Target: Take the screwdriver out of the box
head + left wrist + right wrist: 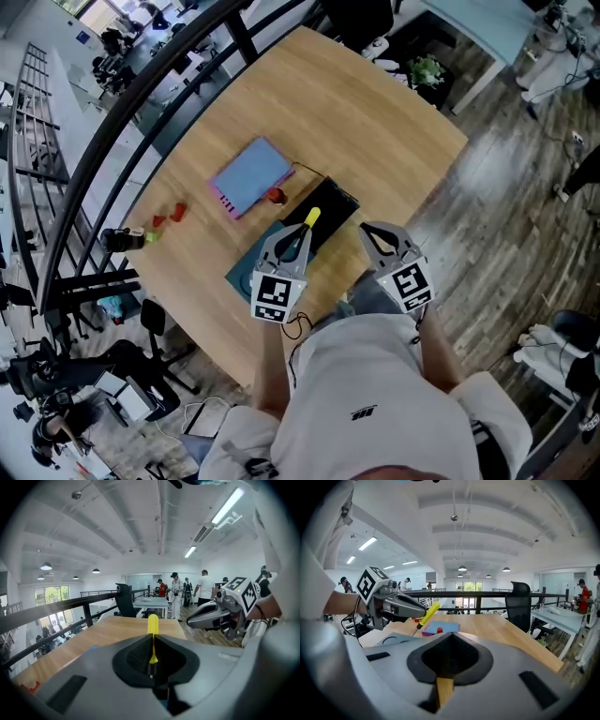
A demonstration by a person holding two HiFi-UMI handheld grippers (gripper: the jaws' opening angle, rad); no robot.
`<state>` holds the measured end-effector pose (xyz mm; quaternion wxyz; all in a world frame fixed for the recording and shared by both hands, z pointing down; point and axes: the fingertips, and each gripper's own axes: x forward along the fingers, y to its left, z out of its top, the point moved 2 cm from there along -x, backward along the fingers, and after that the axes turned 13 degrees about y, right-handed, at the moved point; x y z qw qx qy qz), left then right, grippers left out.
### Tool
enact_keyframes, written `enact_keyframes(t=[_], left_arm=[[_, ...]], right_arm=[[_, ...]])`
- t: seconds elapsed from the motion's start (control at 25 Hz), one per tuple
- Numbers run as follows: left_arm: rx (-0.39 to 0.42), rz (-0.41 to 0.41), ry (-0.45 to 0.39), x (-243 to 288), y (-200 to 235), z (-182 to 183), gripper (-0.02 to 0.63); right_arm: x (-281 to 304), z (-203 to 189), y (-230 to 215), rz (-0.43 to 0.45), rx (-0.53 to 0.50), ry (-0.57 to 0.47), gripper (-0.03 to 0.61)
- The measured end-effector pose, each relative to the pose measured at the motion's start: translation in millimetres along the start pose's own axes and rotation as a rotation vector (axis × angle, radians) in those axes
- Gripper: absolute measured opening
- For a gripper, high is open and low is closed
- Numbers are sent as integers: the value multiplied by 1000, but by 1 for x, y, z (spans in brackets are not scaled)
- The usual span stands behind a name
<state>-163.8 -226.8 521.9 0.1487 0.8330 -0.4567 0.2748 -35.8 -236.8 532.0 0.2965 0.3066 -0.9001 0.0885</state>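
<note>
While both grippers hang over the table [375, 112], left gripper [302, 234] jaws are clenched on the screwdriver [311, 217], with its thin shaft pinched between them and its yellow handle jutting past the tips. It looks lifted clear of the black box [339, 204] beyond the jaws. Extraction judged done; setting it down is left. Right gripper [373, 232] jaws closed, empty. Box interior too dark to read.

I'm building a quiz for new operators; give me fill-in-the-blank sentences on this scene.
The left claw is shut on a screwdriver whose handle is ____.
The right claw holds ____.
The table has a top made of ____.
Missing words: yellow; nothing; wood.
</note>
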Motion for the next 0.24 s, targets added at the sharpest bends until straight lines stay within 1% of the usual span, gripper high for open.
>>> enact_keyframes(t=[0.24], left_arm=[[-9,-12,-36,-23,-8,-2,21]], right_arm=[[-14,5,16,-22,5,-37,-6]])
